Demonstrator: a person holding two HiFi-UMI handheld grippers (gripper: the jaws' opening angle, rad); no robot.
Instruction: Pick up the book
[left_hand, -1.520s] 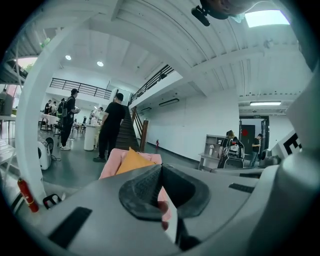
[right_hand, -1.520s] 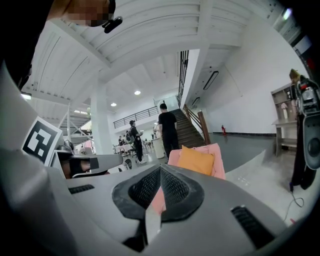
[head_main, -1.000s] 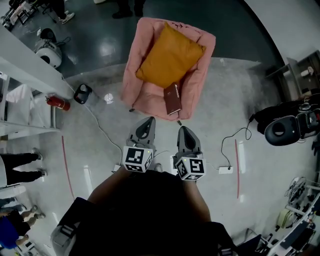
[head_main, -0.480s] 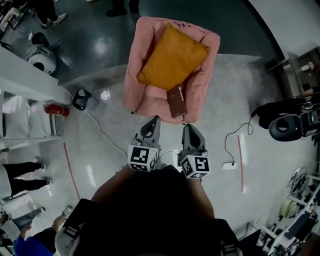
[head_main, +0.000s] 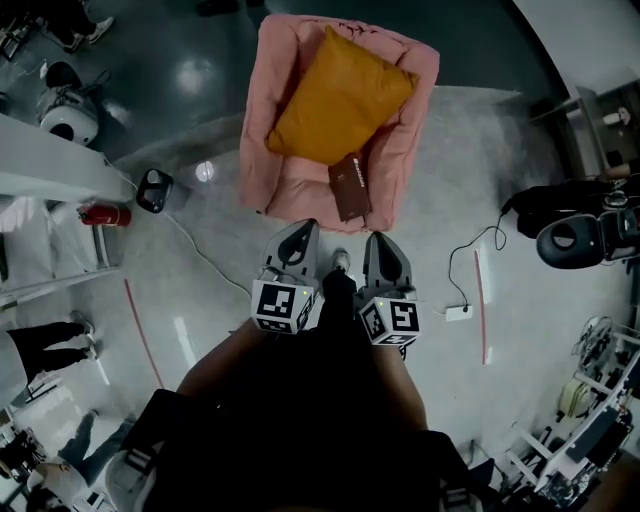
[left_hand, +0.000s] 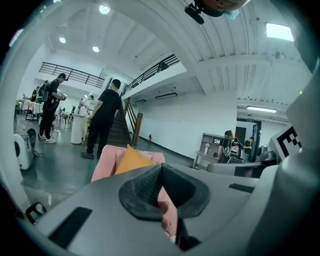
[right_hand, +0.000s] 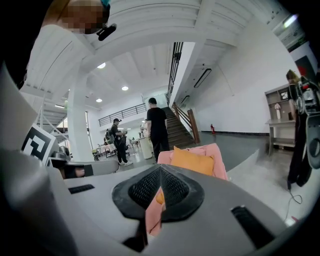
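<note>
A dark red book (head_main: 350, 186) lies on the front of the seat of a pink armchair (head_main: 275, 190), just below an orange cushion (head_main: 340, 98). My left gripper (head_main: 303, 226) and right gripper (head_main: 378, 238) are held side by side, both shut and empty, their tips just short of the chair's front edge. The book is a little ahead, between the two. The left gripper view shows its tips (left_hand: 161, 166) meeting in front of the armchair (left_hand: 105, 162) and cushion (left_hand: 131, 159). In the right gripper view the shut tips (right_hand: 160, 167) point at the cushion (right_hand: 192, 161); the book is hidden there.
A red fire extinguisher (head_main: 105, 214) and a black device (head_main: 155, 190) lie on the floor at the left by white shelving (head_main: 50, 180). A power strip (head_main: 458, 313) with a cable lies at the right near black equipment (head_main: 575, 235). A person (left_hand: 102, 117) stands beyond the chair by a staircase.
Both grippers have moved forward together towards the armchair, and the chair and book now lie closer to their tips. Both jaws stayed shut.
</note>
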